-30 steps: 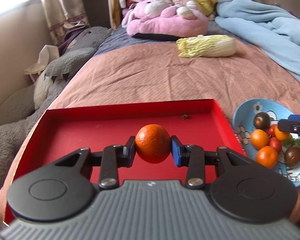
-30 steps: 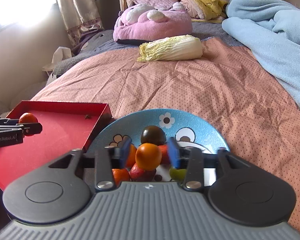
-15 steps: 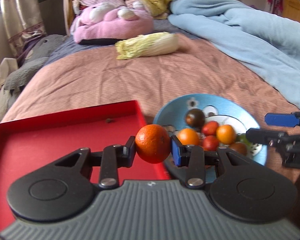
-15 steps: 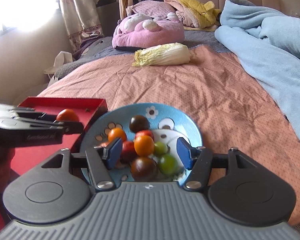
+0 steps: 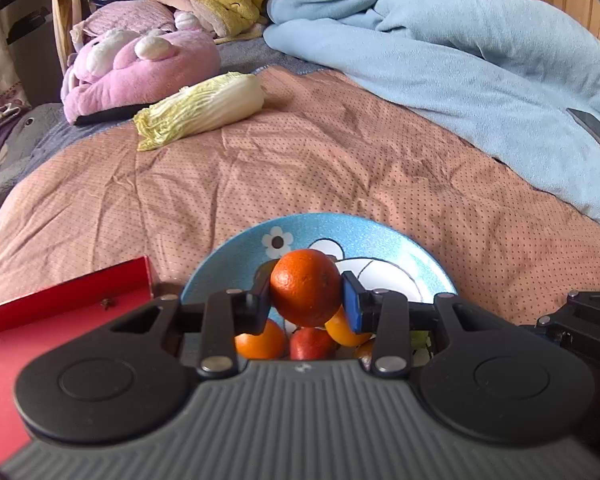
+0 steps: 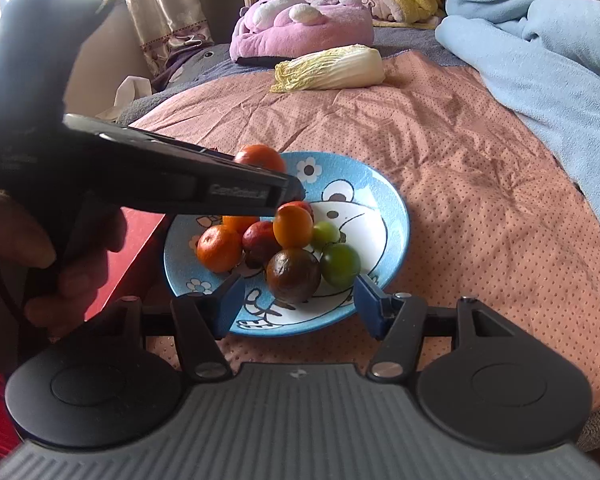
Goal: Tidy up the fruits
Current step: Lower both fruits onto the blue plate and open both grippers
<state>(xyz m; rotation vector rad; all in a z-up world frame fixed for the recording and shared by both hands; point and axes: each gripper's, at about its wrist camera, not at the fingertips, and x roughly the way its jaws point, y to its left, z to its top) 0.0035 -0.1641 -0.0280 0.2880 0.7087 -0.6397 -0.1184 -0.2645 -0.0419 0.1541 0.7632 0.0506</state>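
Observation:
My left gripper (image 5: pixel 306 304) is shut on a round orange (image 5: pixel 306 287) and holds it above the blue cartoon bowl (image 5: pixel 236 248). The right wrist view shows that same orange (image 6: pixel 260 156) over the bowl's far left rim (image 6: pixel 384 216). Several small fruits lie in the bowl: a mandarin (image 6: pixel 219 249), a yellow-orange fruit (image 6: pixel 293 226), a red one (image 6: pixel 260 240), a dark brown one (image 6: pixel 293 276) and a green one (image 6: pixel 340 265). My right gripper (image 6: pixel 298 302) is open at the bowl's near rim, with nothing between its pads.
A red tray (image 5: pixel 60 320) lies just left of the bowl on the pink dotted bedcover. Farther back are a napa cabbage (image 5: pixel 200 110), a pink plush (image 5: pixel 140 68) and a light blue blanket (image 5: pixel 460 60). A hand (image 6: pixel 72 280) grips the left tool.
My left gripper swung right with the orange, from over the red tray to above the bowl. My right gripper opened, left its small orange fruit in the bowl and drew back.

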